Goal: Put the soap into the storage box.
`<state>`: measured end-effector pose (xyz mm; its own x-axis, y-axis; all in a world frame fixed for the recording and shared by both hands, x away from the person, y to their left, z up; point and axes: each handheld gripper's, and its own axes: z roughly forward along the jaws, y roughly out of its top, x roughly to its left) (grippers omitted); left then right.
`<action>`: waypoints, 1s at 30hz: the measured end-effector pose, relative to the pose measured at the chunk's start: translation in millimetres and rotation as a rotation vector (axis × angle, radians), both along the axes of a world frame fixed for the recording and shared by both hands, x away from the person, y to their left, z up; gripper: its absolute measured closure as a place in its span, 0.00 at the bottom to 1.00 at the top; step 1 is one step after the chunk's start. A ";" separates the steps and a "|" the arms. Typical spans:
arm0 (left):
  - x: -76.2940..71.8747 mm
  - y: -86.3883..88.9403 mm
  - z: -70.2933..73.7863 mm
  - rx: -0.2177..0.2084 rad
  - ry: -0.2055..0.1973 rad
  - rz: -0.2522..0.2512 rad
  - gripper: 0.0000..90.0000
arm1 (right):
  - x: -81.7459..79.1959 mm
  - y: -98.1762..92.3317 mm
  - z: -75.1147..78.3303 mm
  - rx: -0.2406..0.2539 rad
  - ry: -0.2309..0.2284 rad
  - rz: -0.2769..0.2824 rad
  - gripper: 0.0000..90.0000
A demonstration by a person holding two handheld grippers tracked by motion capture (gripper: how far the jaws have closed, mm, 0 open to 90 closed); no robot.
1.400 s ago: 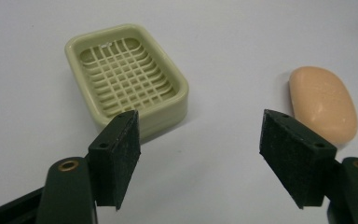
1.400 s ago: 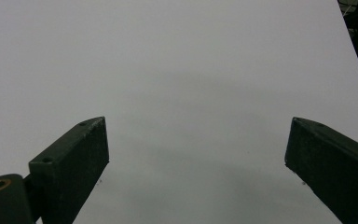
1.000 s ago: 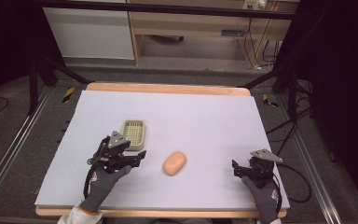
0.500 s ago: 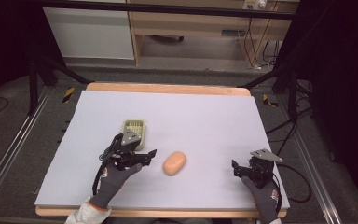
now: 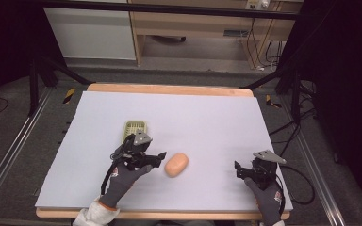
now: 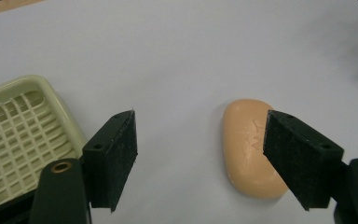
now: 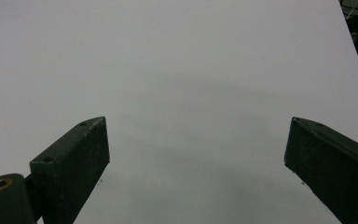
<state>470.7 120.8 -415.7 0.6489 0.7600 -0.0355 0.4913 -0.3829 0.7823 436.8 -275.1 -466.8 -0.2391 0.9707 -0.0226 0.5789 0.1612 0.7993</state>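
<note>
Left gripper nearing a bar of soap on the white table

From the left of the high view: the pale green soap dish (image 5: 135,129) is lying just behind the left gripper (image 5: 156,158), whose jaws are gaping wide beside the orange soap bar (image 5: 176,164) at centre; at lower right, the right gripper (image 5: 240,170) is resting wide open on the table (image 5: 207,117).

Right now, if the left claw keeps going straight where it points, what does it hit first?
Probably the soap bar. The left claw is open and the bar lies just ahead, toward one jaw rather than centred. The soap dish sits off to the side, out of that line.
</note>
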 end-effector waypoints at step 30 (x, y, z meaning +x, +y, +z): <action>10.8 -39.6 -11.4 0.101 0.052 -0.073 0.26 | 1.1 0.9 -0.2 -0.007 0.005 0.001 0.08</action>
<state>481.5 81.2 -427.1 0.7020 0.7122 0.0038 0.4981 -0.4947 0.7122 437.9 -274.2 -467.0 -0.2402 0.9703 -0.0287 0.5824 0.1677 0.7954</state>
